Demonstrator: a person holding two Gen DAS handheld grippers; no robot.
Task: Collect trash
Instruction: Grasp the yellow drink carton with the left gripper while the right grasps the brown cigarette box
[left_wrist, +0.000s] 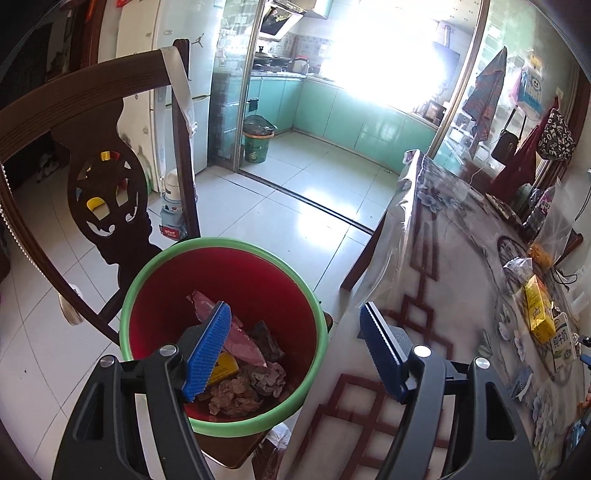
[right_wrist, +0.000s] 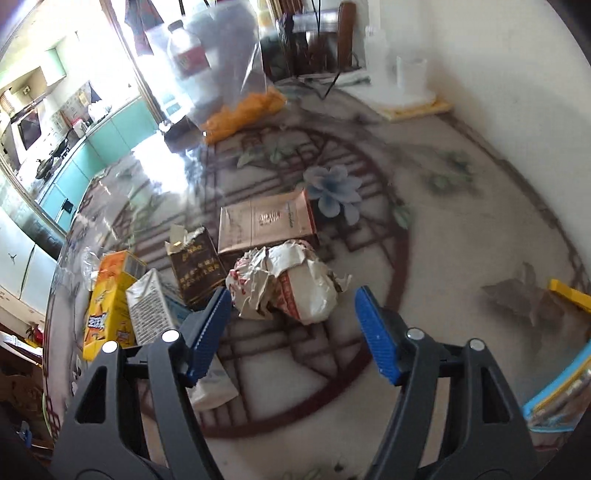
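Observation:
In the left wrist view my left gripper (left_wrist: 295, 345) is open and empty, just above the near rim of a red bin with a green rim (left_wrist: 314, 295) that stands on a wooden chair. The bin holds a pink wrapper (left_wrist: 240, 339), a yellow box and crumpled scraps. In the right wrist view my right gripper (right_wrist: 293, 328) is open and empty, low over the table, right in front of a crumpled white and red paper wrapper (right_wrist: 291, 284). Beyond it lie a copper box (right_wrist: 266, 221), a dark brown pack (right_wrist: 195, 266), a white carton (right_wrist: 149, 310) and a yellow carton (right_wrist: 109, 310).
The table (right_wrist: 424, 240) has a flowered cloth under clear plastic. A clear bag with orange snacks (right_wrist: 240, 107) and a bottle stand at the back. A white cup (right_wrist: 410, 79) sits far right. A blue and yellow packet (right_wrist: 557, 391) lies at the right edge. The chair back (left_wrist: 99, 166) rises left of the bin.

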